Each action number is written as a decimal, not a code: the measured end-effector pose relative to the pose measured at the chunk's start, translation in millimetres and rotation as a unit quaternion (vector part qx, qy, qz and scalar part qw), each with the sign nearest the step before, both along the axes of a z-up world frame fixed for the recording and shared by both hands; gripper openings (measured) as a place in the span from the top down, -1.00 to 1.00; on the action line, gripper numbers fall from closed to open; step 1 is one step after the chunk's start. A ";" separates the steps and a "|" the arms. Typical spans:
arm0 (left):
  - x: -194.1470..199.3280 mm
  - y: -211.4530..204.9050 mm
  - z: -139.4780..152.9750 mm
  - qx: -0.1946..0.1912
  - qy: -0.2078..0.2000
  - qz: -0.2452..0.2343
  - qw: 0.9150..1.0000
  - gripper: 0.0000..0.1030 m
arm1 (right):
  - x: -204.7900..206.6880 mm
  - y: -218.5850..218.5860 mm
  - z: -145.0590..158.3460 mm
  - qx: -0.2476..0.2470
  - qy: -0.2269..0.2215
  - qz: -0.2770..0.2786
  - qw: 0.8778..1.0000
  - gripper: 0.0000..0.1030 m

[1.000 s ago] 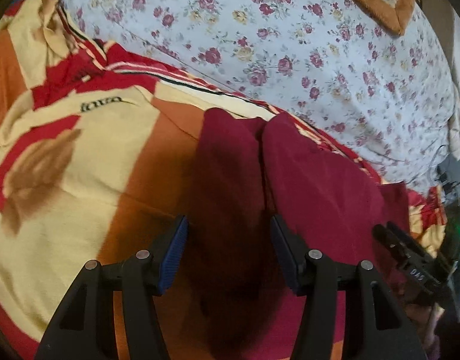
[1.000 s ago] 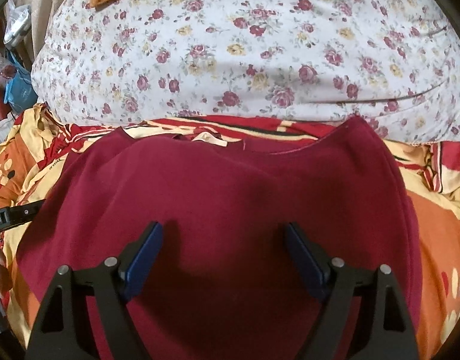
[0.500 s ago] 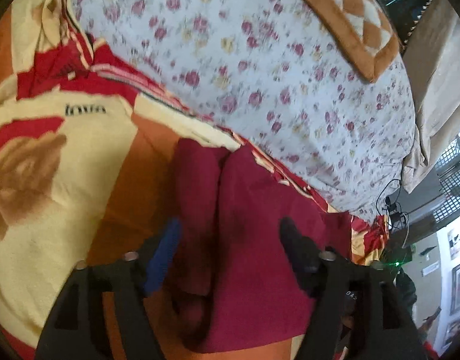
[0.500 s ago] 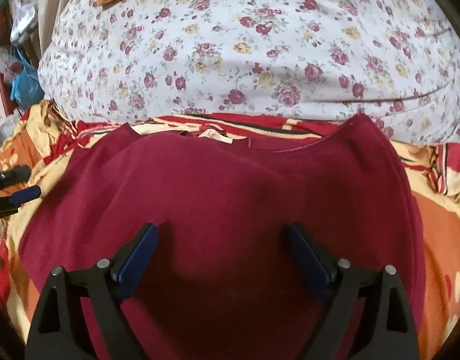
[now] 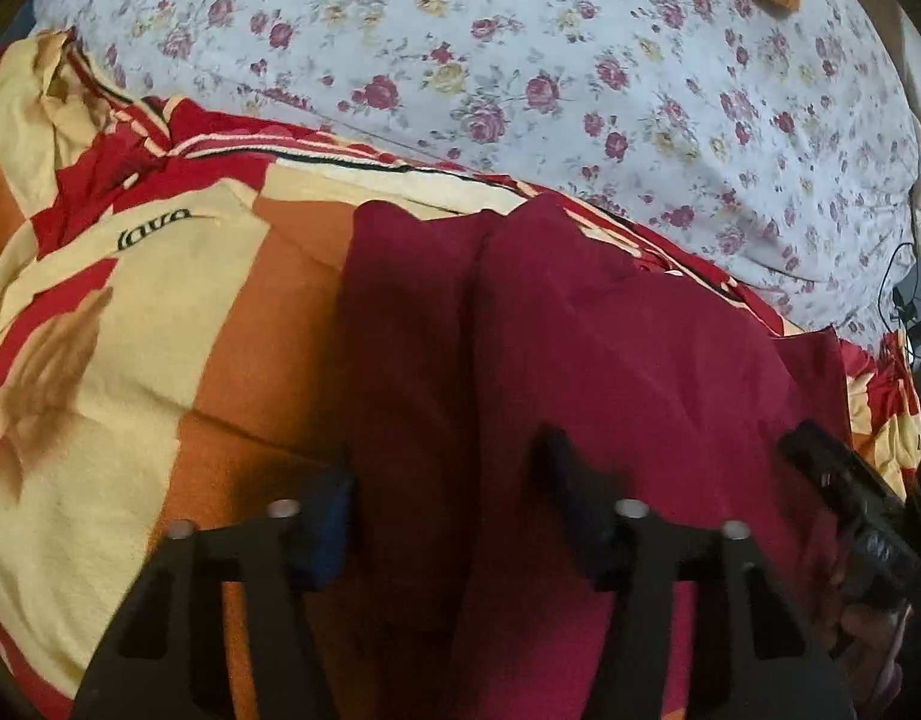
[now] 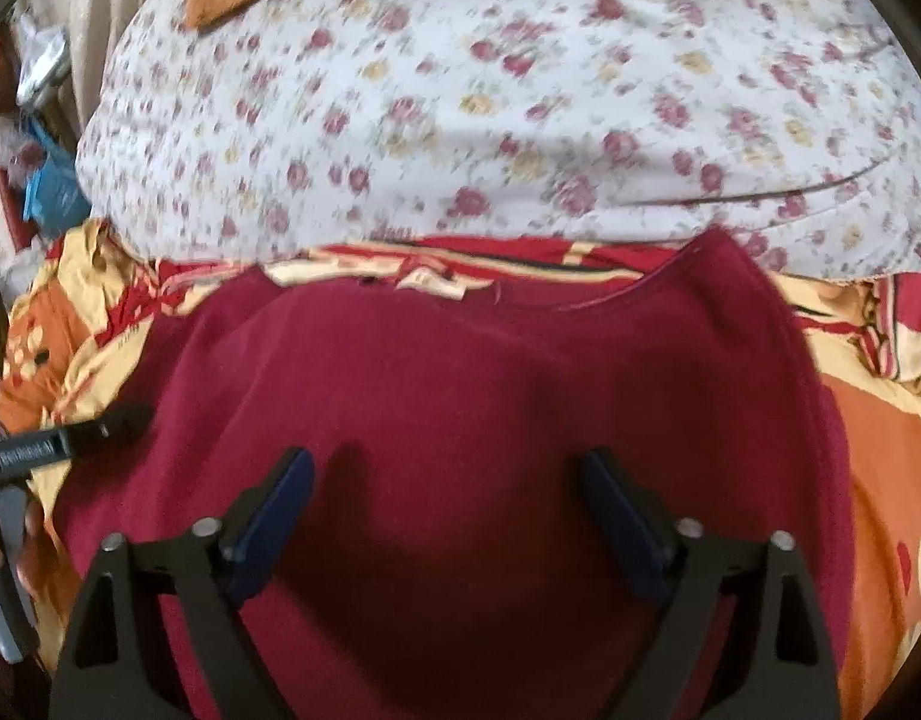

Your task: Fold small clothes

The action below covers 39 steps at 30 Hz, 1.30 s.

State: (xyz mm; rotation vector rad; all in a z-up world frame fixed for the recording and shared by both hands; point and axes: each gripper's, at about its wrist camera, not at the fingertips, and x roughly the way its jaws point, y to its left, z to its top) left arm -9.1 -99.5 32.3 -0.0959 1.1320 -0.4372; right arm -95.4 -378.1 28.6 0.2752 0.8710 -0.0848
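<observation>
Maroon garment (image 6: 460, 408), bedsheet (image 5: 178, 312) printed "love"

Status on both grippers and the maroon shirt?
Left gripper open, right gripper open, both over maroon shirt. Shirt flat on patterned blanket. Nothing obstructing.

Both grippers (image 5: 445, 501) (image 6: 448, 501), jaws wide apart

the maroon shirt's (image 6: 490, 420) lower hem ran off the bottom edge, and the floral quilt (image 6: 520, 120) was smeared with blur.
</observation>
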 end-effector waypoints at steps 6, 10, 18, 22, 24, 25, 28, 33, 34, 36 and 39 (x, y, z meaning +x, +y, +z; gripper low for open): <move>-6.9 -9.2 32.1 -0.021 -0.010 -0.026 0.999 0.88 | 8.1 -6.1 0.0 0.013 0.012 0.002 1.000 0.27; -16.7 -24.9 60.0 -0.037 -0.026 -0.049 0.998 0.89 | 13.6 -2.5 5.0 0.056 -0.004 0.017 0.998 0.27; -34.3 -68.4 100.9 -0.064 -0.011 -0.093 0.994 0.91 | 40.0 -0.2 -18.5 0.100 0.017 0.018 0.995 0.27; -46.3 -95.4 111.1 -0.059 -0.020 -0.113 0.992 0.91 | 26.0 -12.2 -17.1 0.138 0.010 0.006 0.990 0.28; -53.4 -110.6 111.1 -0.061 -0.018 -0.125 0.990 0.90 | 14.2 -25.6 -18.1 0.178 0.000 -0.010 0.984 0.27; -56.1 -116.2 110.1 -0.061 -0.017 -0.129 0.990 0.90 | 7.6 -33.5 -19.0 0.200 -0.007 -0.020 0.980 0.27; -67.6 -138.3 102.7 -0.061 -0.012 -0.146 0.987 0.91 | -10.6 -56.2 -25.5 0.273 -0.030 -0.052 0.960 0.24; -80.6 -162.5 81.6 -0.073 0.014 -0.167 0.983 0.91 | -28.1 -85.6 -37.0 0.389 -0.076 -0.096 0.913 0.15; -81.5 -164.4 77.1 -0.082 0.023 -0.171 0.982 0.91 | -33.0 -91.9 -40.7 0.419 -0.093 -0.108 0.897 0.12; -83.9 -171.8 66.9 -0.109 0.047 -0.190 0.975 0.92 | -43.6 -104.1 -49.9 0.481 -0.131 -0.130 0.857 0.07; -92.8 -180.2 65.1 -0.097 0.041 -0.204 0.973 0.91 | -49.0 -111.6 -54.9 0.516 -0.154 -0.132 0.832 -0.01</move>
